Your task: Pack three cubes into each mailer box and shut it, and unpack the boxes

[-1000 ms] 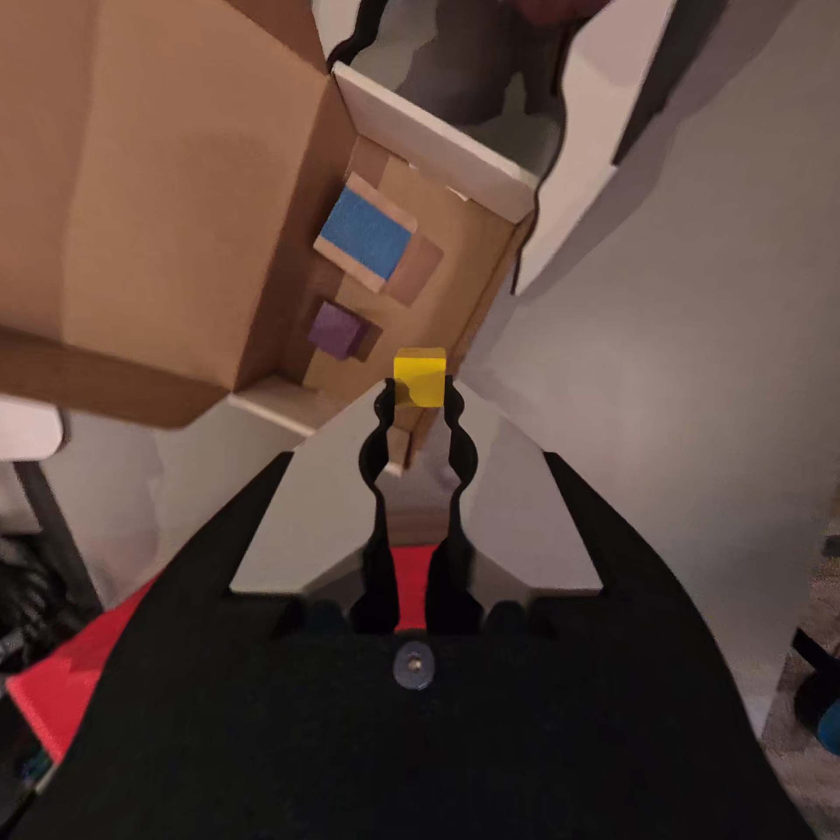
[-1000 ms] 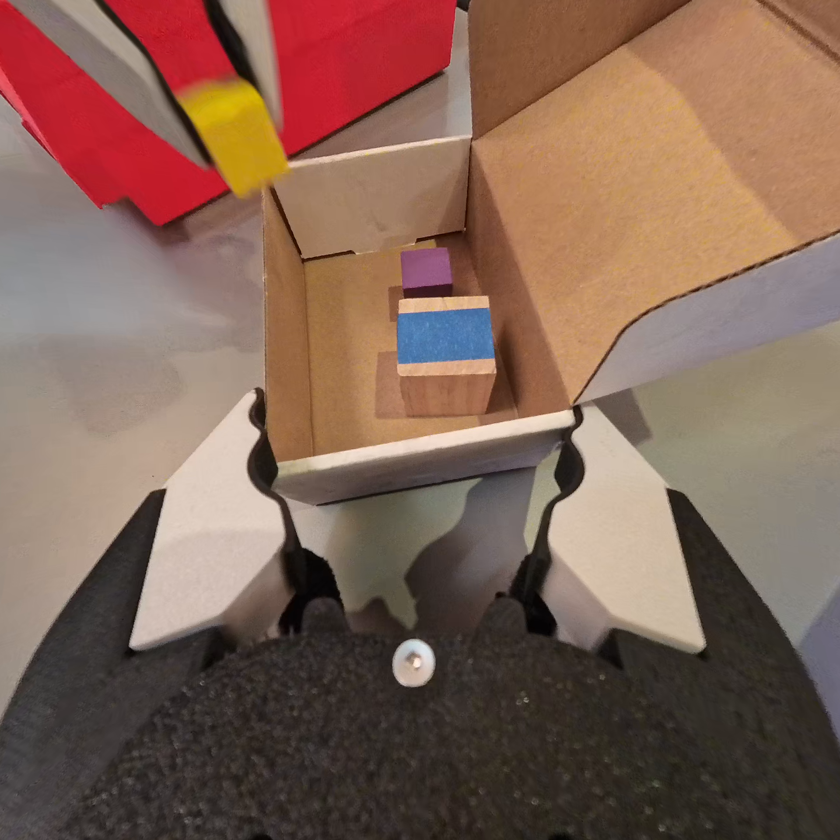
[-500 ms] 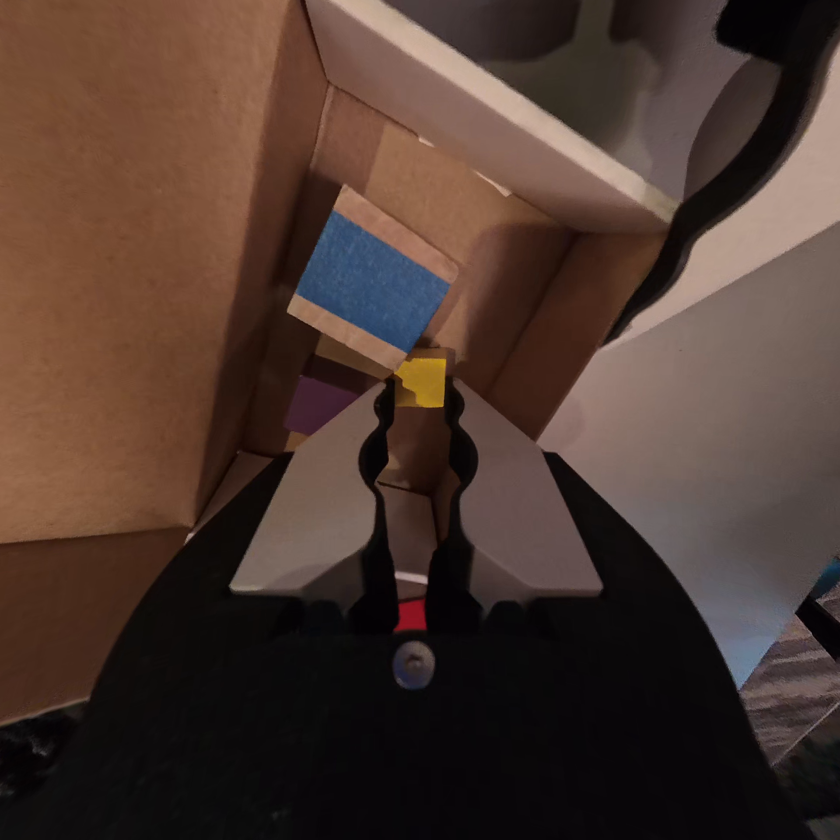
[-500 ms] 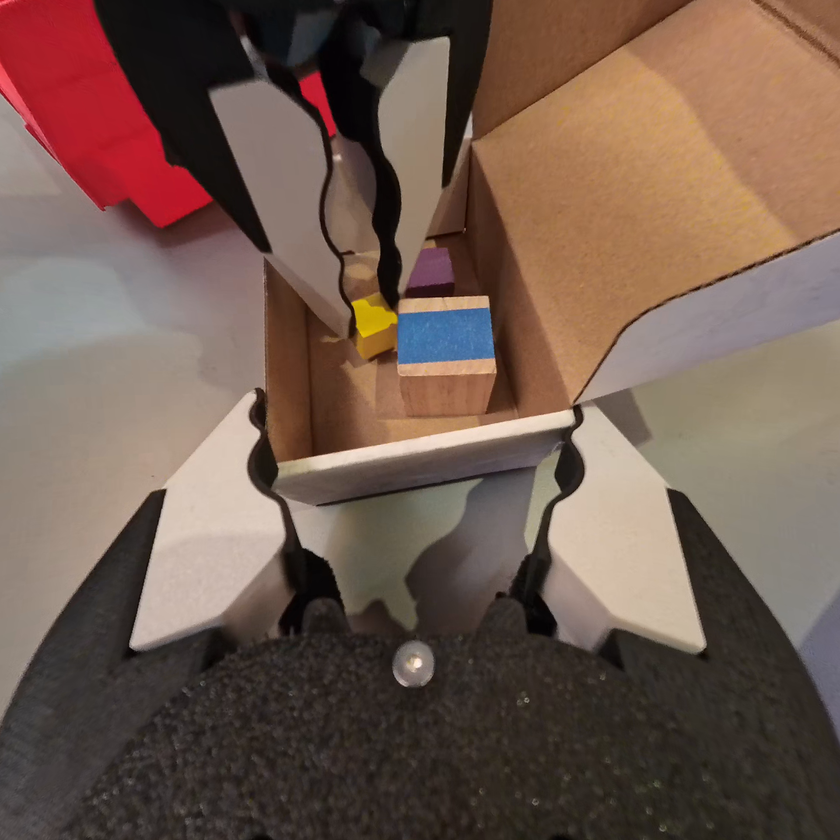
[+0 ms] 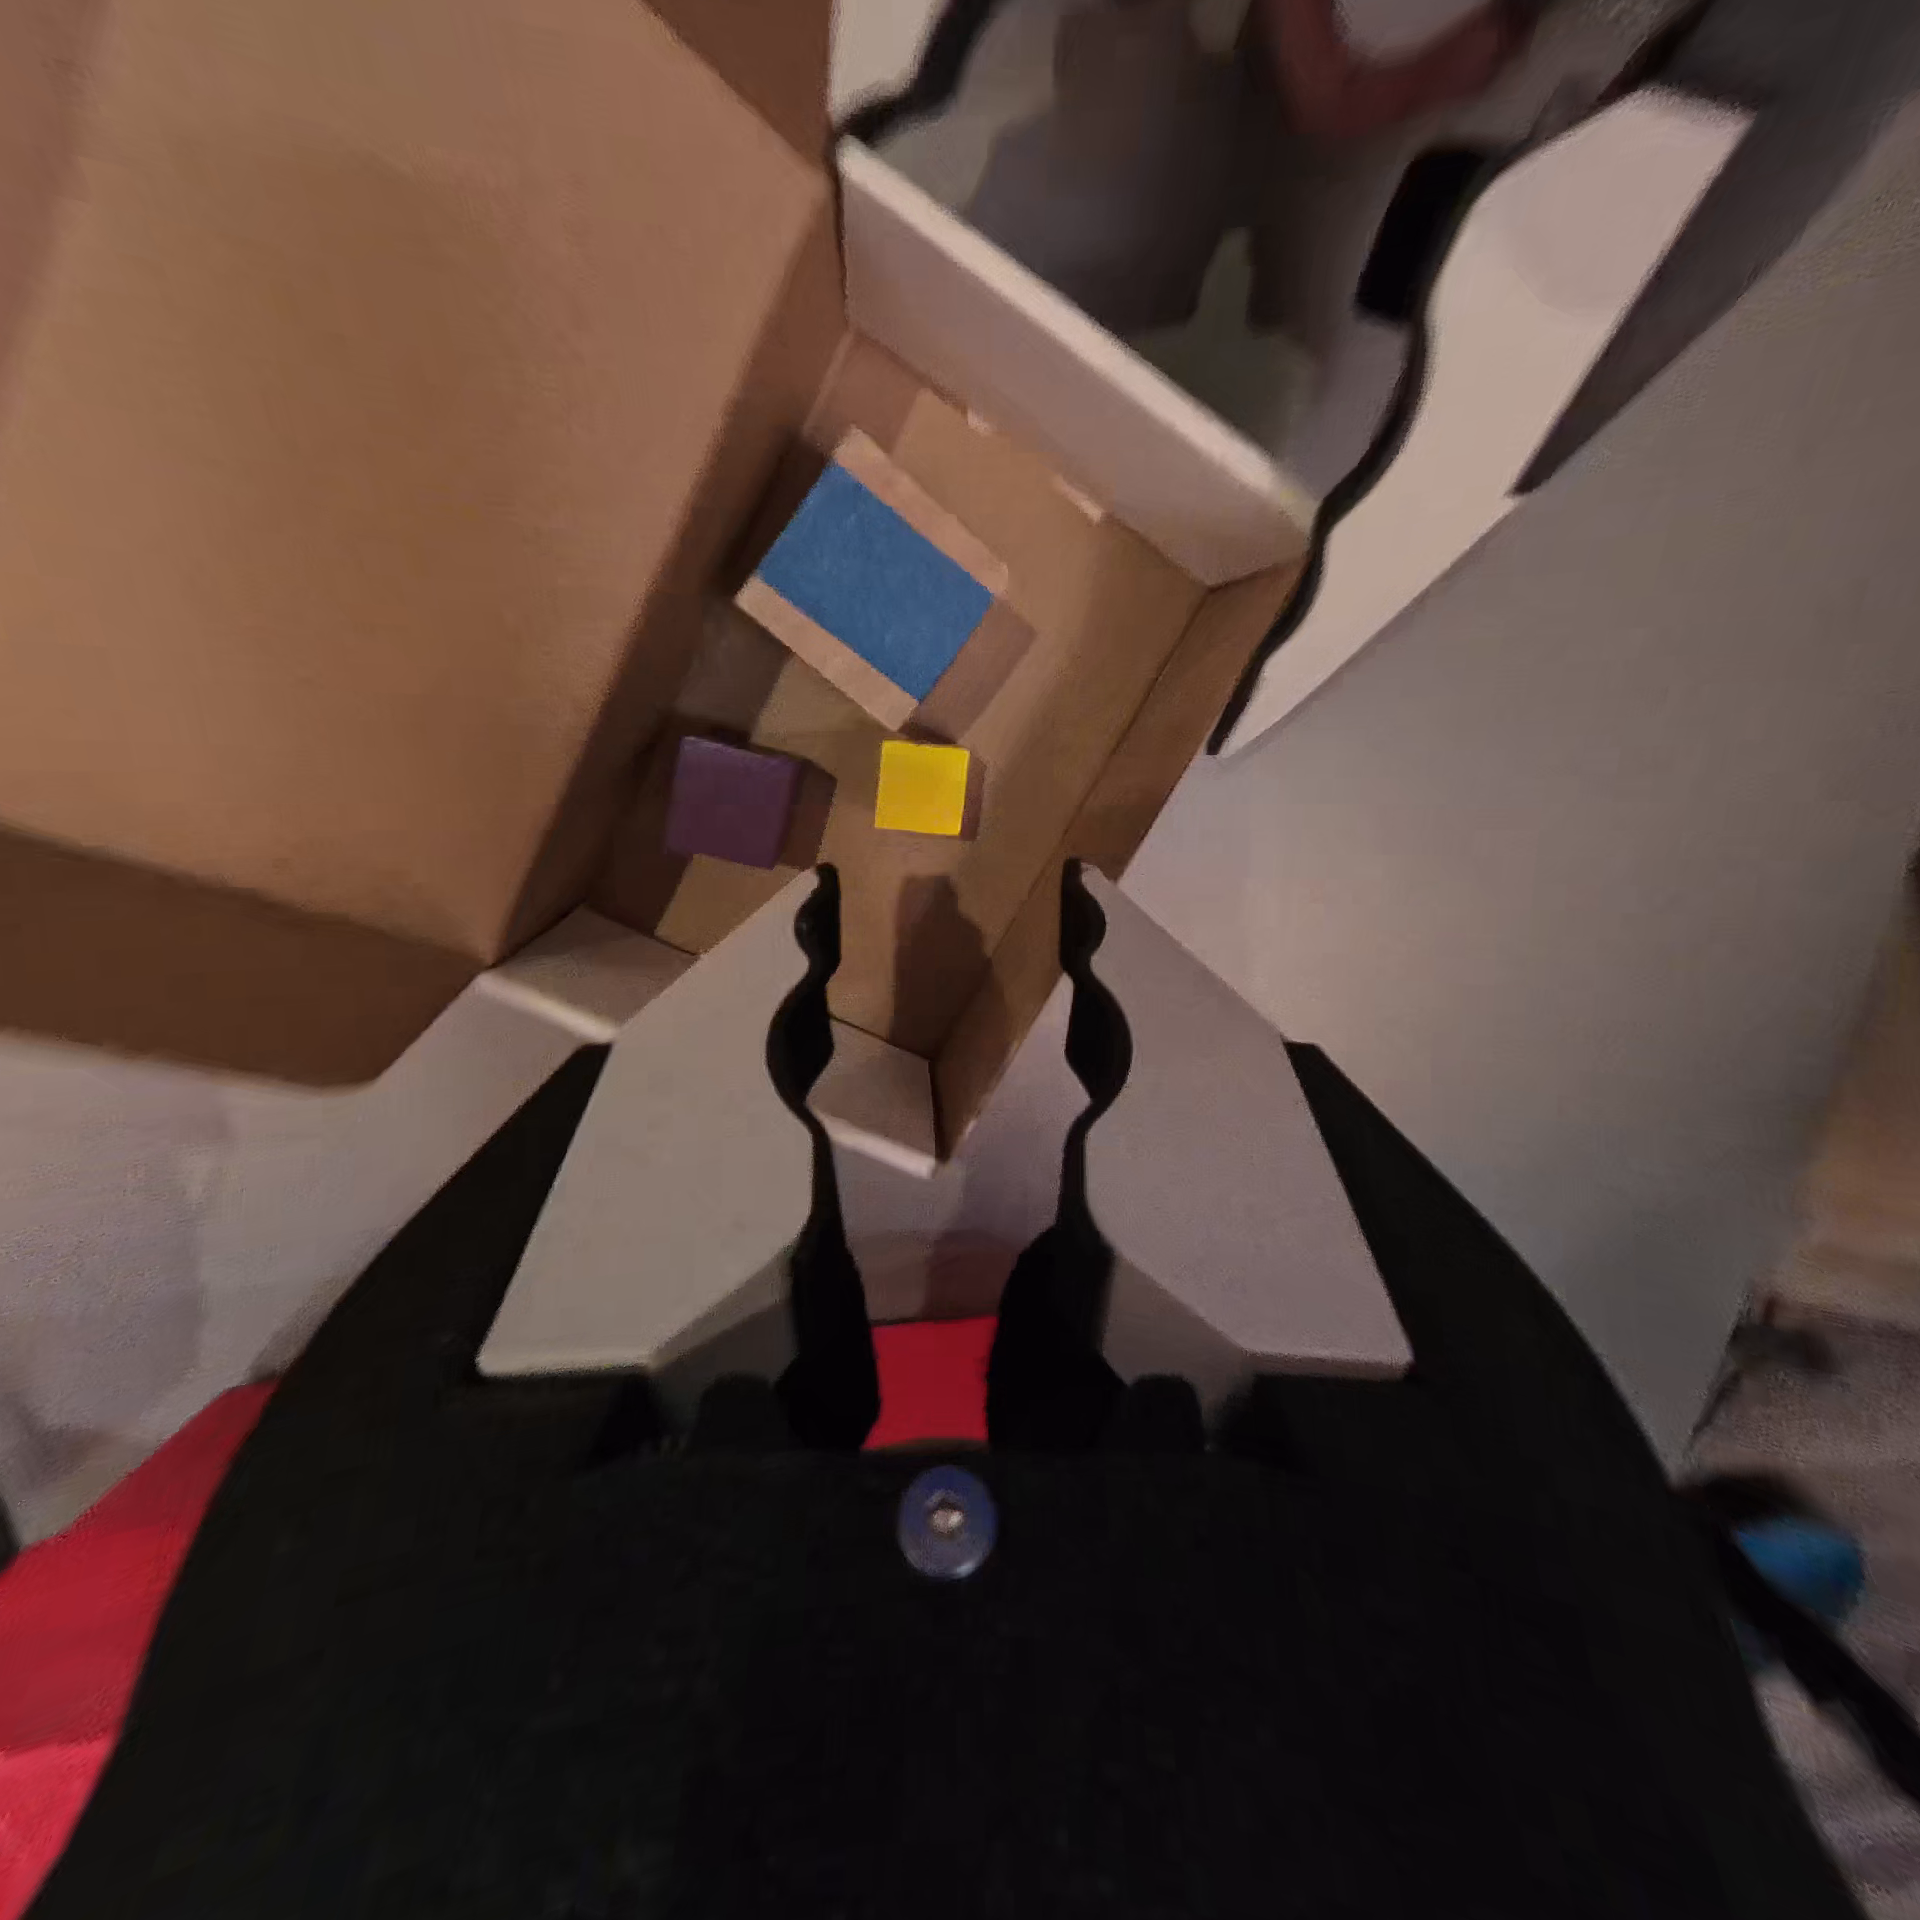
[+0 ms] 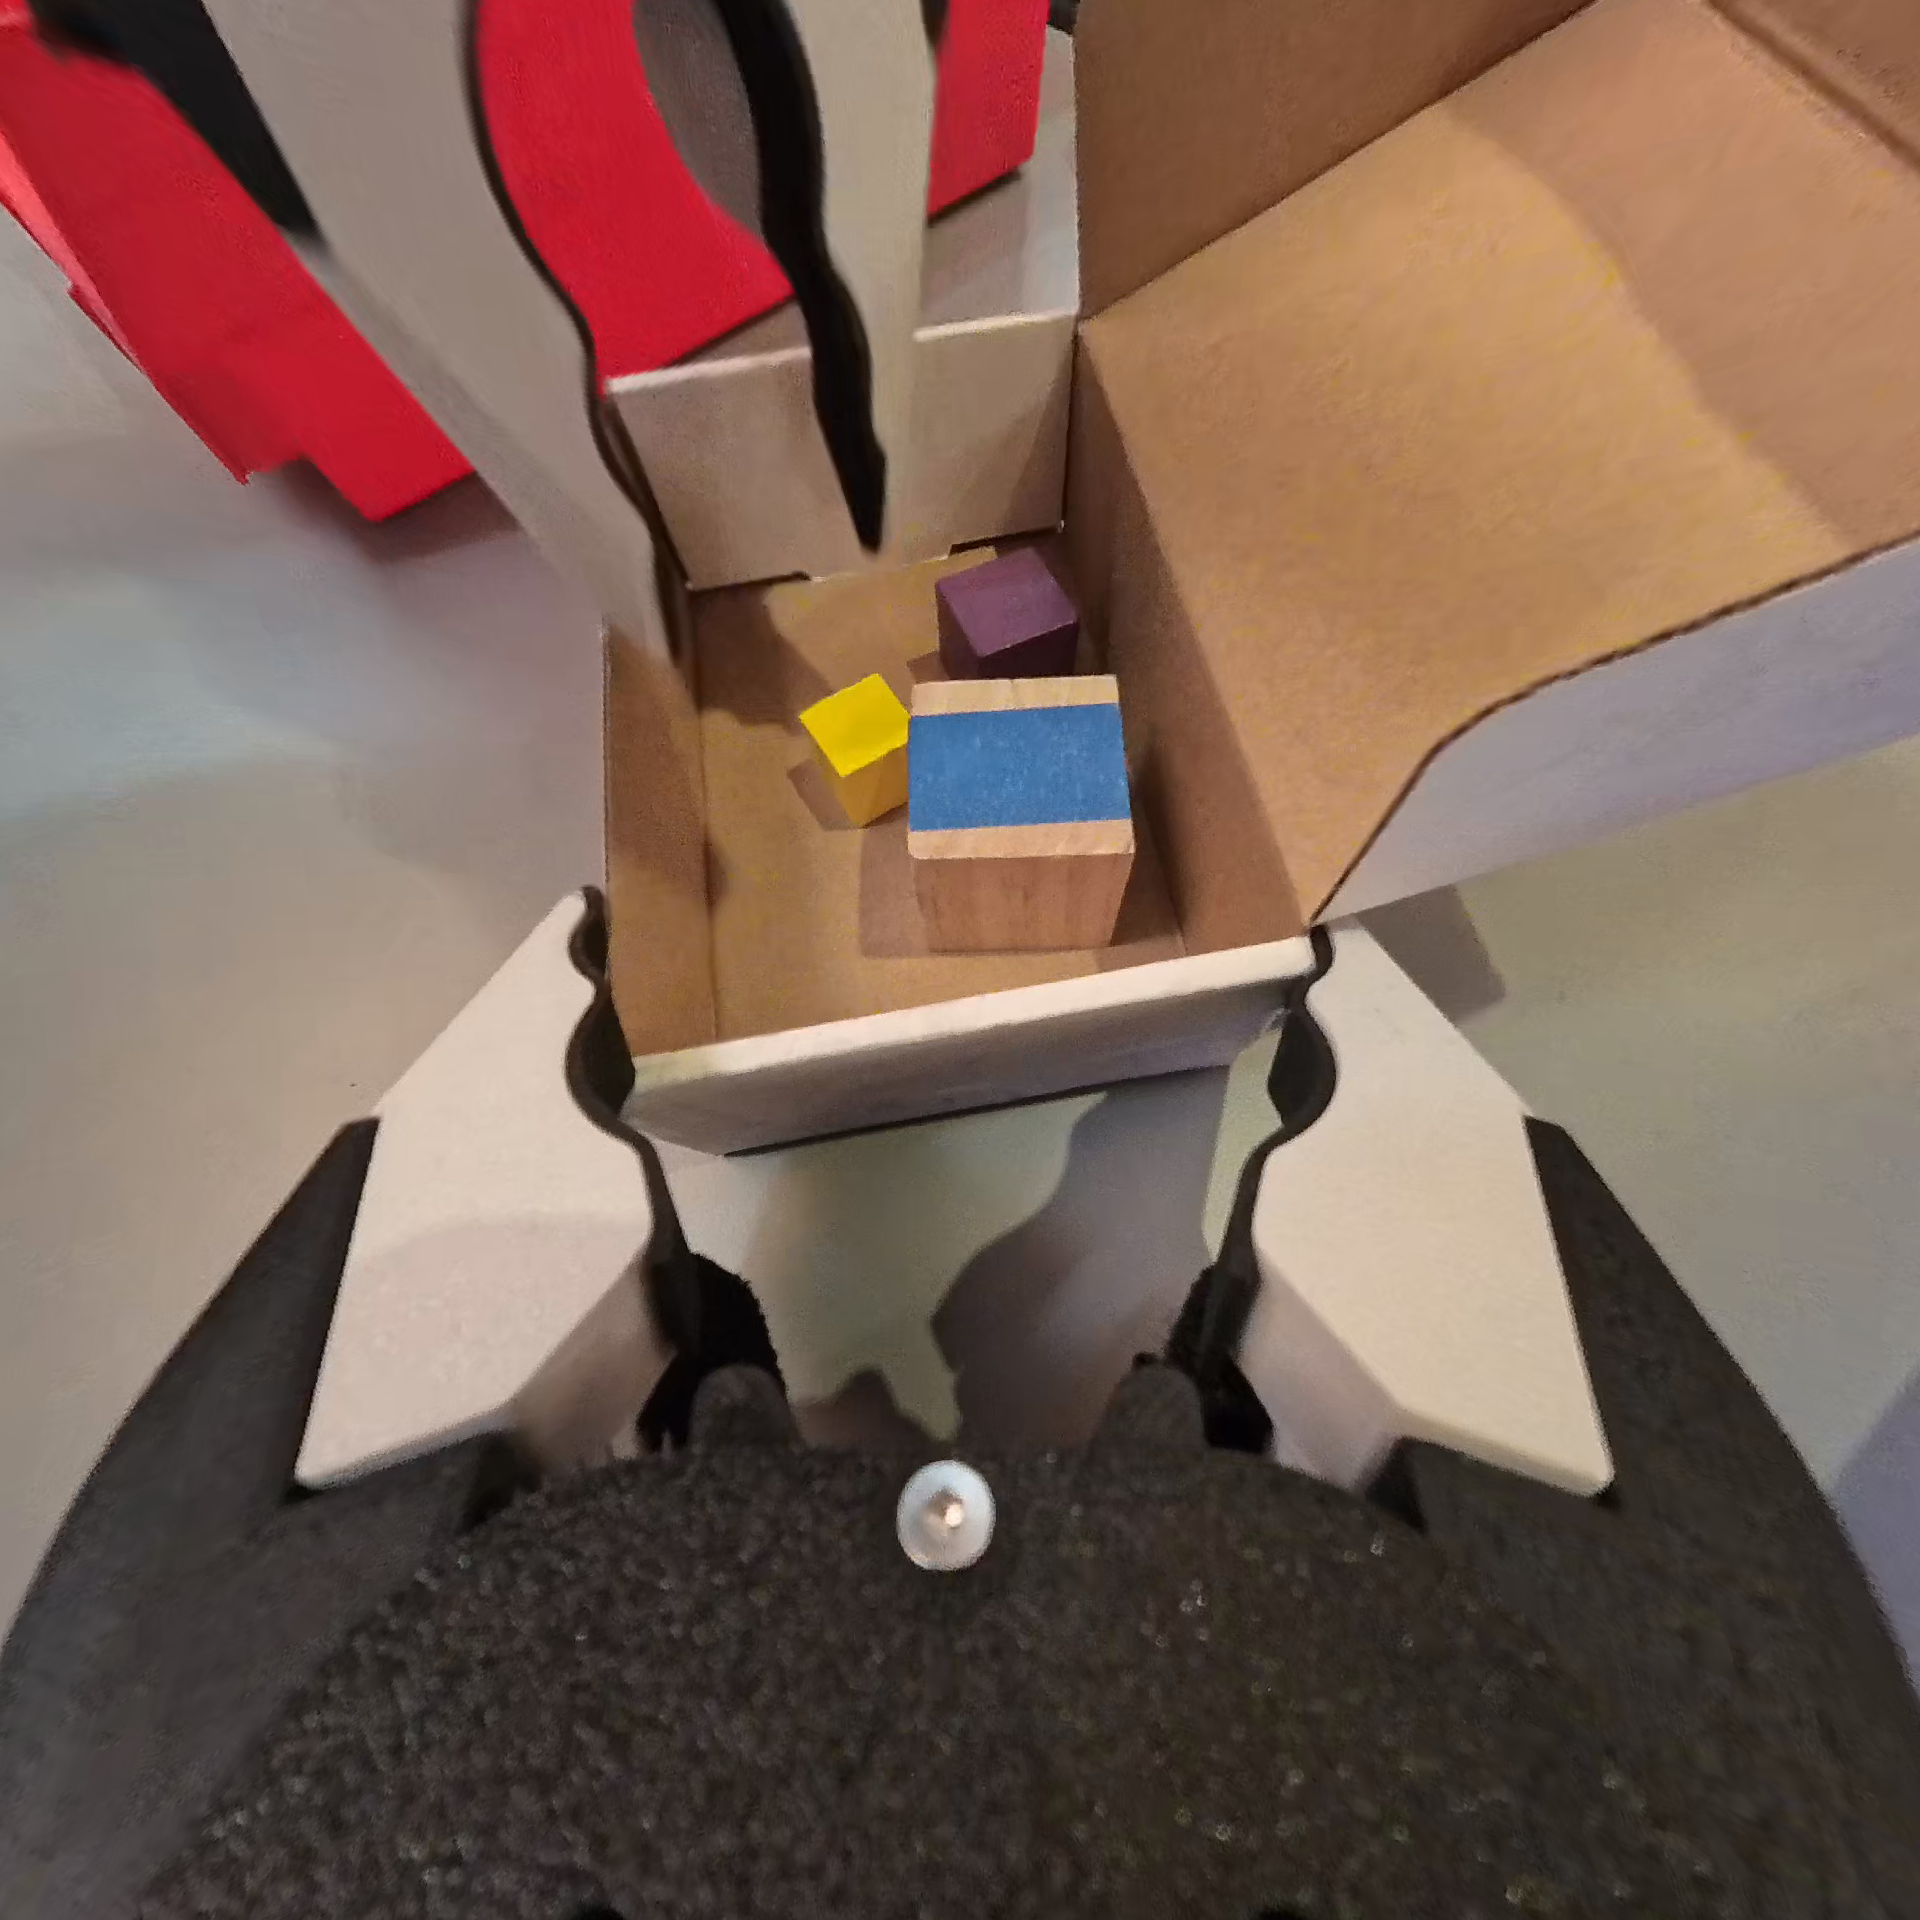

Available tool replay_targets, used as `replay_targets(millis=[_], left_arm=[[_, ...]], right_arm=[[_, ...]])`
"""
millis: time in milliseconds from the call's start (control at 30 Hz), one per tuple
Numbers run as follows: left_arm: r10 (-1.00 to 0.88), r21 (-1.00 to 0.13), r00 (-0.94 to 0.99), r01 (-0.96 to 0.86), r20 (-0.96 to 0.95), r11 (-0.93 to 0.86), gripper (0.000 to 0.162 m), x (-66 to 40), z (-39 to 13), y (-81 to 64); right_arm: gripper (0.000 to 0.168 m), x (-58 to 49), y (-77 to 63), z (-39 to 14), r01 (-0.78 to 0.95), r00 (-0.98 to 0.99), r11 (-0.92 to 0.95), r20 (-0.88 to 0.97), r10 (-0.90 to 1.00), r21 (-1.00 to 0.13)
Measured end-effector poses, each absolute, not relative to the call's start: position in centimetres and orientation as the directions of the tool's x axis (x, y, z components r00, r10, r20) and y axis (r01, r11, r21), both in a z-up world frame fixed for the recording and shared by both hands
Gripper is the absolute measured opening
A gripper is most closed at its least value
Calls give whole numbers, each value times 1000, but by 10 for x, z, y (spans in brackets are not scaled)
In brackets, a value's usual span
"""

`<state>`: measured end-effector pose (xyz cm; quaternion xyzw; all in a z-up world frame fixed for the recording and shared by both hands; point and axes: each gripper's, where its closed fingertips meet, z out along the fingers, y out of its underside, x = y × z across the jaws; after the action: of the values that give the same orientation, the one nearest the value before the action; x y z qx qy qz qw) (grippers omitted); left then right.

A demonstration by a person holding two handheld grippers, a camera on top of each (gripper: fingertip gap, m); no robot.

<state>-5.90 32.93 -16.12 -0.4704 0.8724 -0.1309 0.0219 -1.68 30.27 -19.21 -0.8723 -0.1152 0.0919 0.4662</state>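
Note:
An open white mailer box [image 6: 935, 1060] holds a yellow cube [image 6: 857, 727], a purple cube [image 6: 1003, 608] and a larger wooden cube with a blue top [image 6: 1018, 769]. My left gripper [image 5: 948, 883] is open and empty above the box's far side. The yellow cube [image 5: 922, 787] lies free on the box floor just beyond its tips. It also shows in the right wrist view [image 6: 758, 520]. My right gripper [image 6: 953, 940] spans the box's near wall, with its pads against both front corners. The lid [image 6: 1455, 468] stands open to the right.
A red box [image 6: 208, 291] lies on the light table behind the mailer box, and also shows under my left gripper [image 5: 62, 1662]. The open lid [image 5: 364, 468] fills the left of the left wrist view. A person stands beyond the table.
My left gripper carried the yellow cube down into the box, opened and let it go, then drew back up. The cube now rests beside the blue-topped cube. My right gripper has not moved.

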Motion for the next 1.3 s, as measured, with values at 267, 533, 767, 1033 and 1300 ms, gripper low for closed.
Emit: replay_targets(millis=[267,533,767,1033,1300], left_arm=[[-951,-605,-233,-794,206,63,57,-71,-77,343],[-989,-719,91,-679,113,-145,84,-101,-88,349],[-961,-737,181,-617,208,-276,97,-76,-118,345],[-965,-756,112,-603,237,-256,92,-62,-122,323],[-977,-744,45,-641,208,-188,95,-93,-136,288]], right_arm=[[126,-27,282,-193,223,868,-532,-82,490,-817],[132,-31,259,-188,209,824,-565,-168,542,-798],[143,-21,256,-145,167,899,-462,-58,434,-871],[141,-30,269,-119,102,911,-381,-67,407,-919],[128,-58,225,-125,104,868,-451,-141,477,-886]])
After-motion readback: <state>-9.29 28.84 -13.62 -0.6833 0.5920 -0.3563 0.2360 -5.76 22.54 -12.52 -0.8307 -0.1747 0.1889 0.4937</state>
